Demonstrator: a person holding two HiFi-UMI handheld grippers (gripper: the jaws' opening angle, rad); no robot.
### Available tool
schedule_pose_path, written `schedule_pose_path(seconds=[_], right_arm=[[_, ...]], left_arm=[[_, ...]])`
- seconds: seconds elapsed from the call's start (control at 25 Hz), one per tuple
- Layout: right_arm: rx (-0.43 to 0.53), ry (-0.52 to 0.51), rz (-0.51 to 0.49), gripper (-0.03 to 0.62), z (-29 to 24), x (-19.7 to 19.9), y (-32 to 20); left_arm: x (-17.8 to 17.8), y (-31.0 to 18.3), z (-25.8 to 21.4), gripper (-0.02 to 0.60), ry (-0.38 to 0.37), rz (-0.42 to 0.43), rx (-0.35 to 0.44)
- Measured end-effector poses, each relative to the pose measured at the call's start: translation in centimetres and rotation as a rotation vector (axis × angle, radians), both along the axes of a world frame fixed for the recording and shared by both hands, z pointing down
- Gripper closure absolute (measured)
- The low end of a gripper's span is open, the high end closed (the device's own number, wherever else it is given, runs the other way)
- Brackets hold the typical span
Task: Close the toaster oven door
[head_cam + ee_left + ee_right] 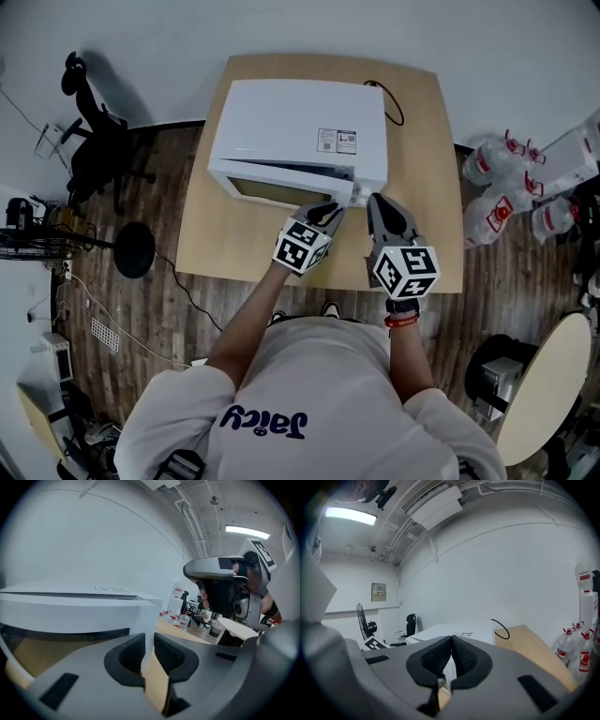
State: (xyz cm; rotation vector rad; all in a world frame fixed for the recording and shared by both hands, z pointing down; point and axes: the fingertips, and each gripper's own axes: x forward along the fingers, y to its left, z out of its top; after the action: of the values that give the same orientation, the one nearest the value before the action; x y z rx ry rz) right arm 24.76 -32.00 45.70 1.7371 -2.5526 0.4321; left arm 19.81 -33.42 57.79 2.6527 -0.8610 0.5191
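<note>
While the toaster oven (300, 131) sits on the table (422, 112) with its door (272, 187) slightly ajar, I have the left gripper (325, 216) at the door's right end, jaws a narrow gap apart, gripping nothing. The right gripper (377, 202) is just beside the oven's front right corner, jaws closed and empty.

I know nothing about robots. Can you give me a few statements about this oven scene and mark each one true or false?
1. The oven sits on a wooden table. True.
2. Its door is fully shut. False: it stands ajar.
3. The right hand-held gripper has its jaws wide apart. False: their tips meet, with nothing between them.
4. A black cable lies on the table by the oven's back corner. True.
5. The bottles stand on the table. False: they are on the floor beside it.
</note>
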Motion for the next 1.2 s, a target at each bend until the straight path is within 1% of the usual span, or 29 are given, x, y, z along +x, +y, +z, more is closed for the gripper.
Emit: schedule_pose_path(seconds=[0.12,0.4,0.48,0.72,0.92,1.08,1.2], right_arm=[[-0.005,-0.017,-0.001,0.578,0.0,0.1,-0.4],[-0.010,-0.016,0.001,0.578,0.2,0.6,-1.3],[-0.015,-0.015,0.000,0.577,0.5,0.6,-1.5],[-0.023,-0.015,-0.005,0.577,0.7,0.6,-1.9],[-0.032,-0.013,-0.018,0.579,1.1,0.3,-2.0],[-0.034,-0.009,-0.023,0.577,1.0,0.2,-2.2],[-0.041,-0.005,-0.026,0.577,1.1,0.1,-2.0]], left_arm=[[0.1,-0.6,0.0,0.509,0.002,-0.007,-0.003],[0.5,-2.0,0.3,0.510,0.004,-0.029,-0.010],[0.4,-2.2,0.4,0.528,0.000,-0.040,-0.005],[0.3,-2.6,0.3,0.543,-0.001,-0.085,0.003],[0.3,-3.7,0.5,0.555,-0.027,-0.121,0.020],[0.6,-4.8,0.7,0.551,-0.029,-0.141,-0.013],[0.5,-5.0,0.8,0.548,-0.024,-0.147,-0.018]])
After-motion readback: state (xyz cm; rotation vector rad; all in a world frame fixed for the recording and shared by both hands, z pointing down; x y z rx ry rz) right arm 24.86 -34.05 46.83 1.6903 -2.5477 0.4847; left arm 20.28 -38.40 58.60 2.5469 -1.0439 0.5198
